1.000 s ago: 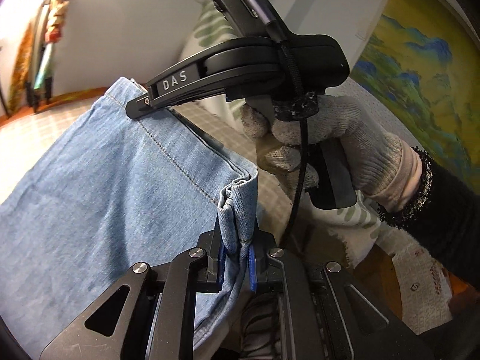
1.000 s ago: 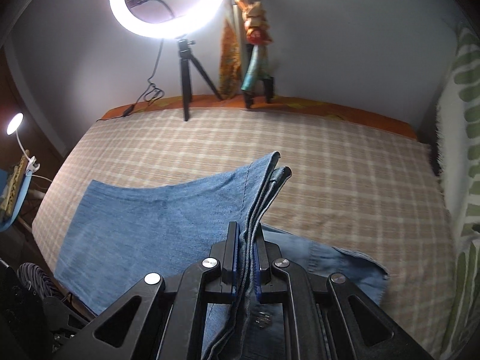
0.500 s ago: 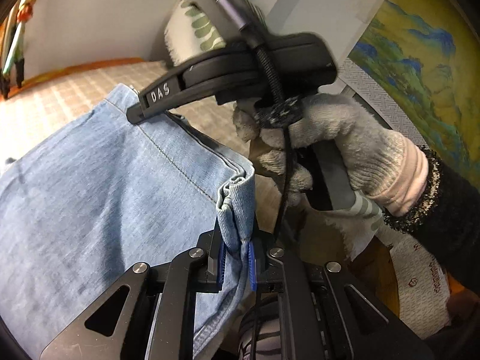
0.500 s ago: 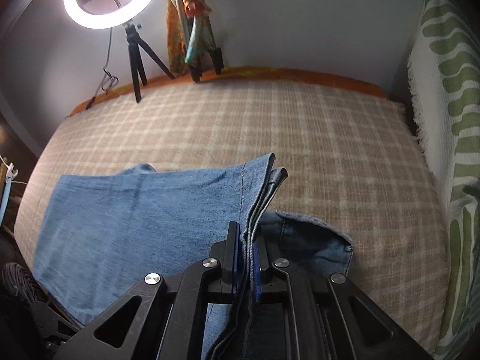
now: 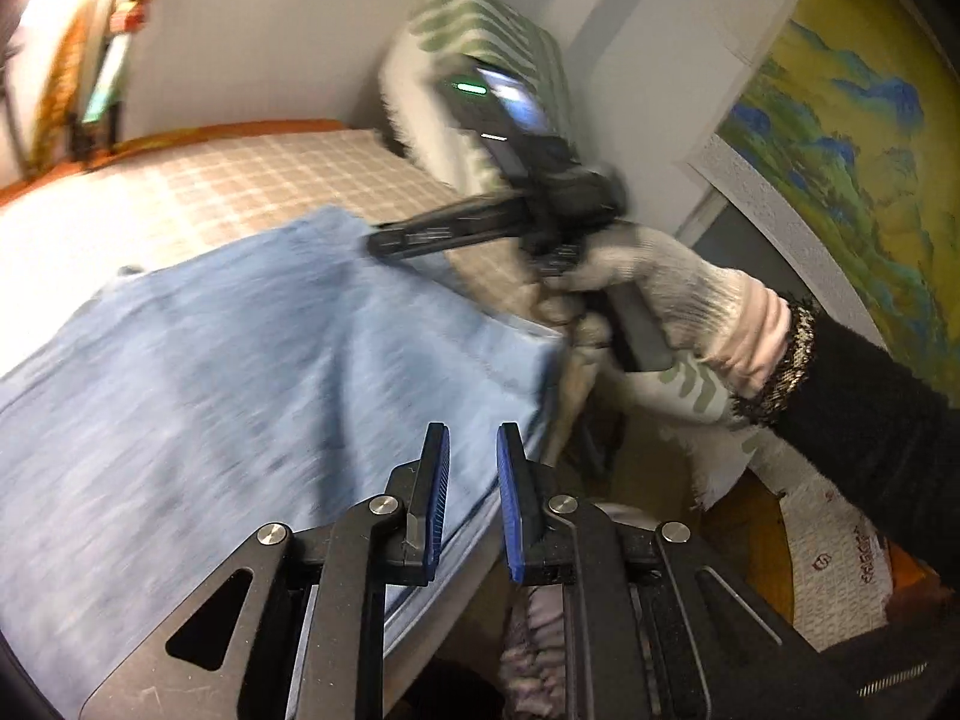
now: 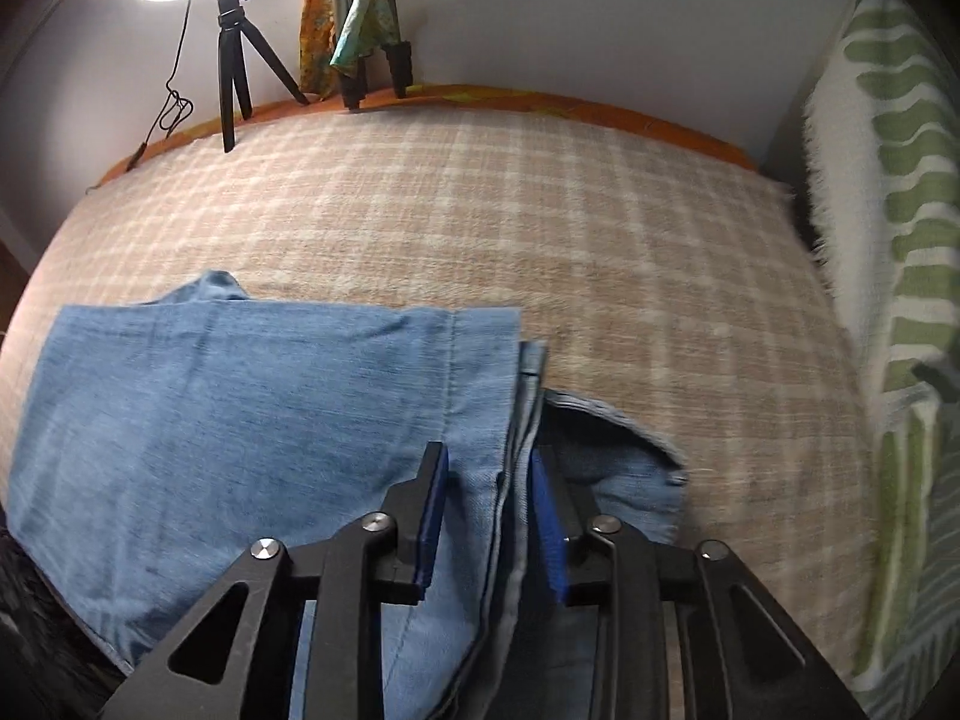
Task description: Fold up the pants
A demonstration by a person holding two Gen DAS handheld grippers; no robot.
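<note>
Two grippers are letting go of the folded pants (image 6: 228, 420), which lie on the checked bedcover (image 6: 540, 228) at lower left of both views. The right gripper (image 6: 489, 516) is opening, the stacked hem edges between its pads but no longer pinched; the left gripper (image 5: 471, 504), also opening, stands narrowly parted over the denim's near edge with nothing gripped. Pulling away carelessly could snag a pad on the loose layers and drag the fold askew.

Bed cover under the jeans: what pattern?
Beige-and-cream plaid bed cover; clearest in the right wrist view.
</note>
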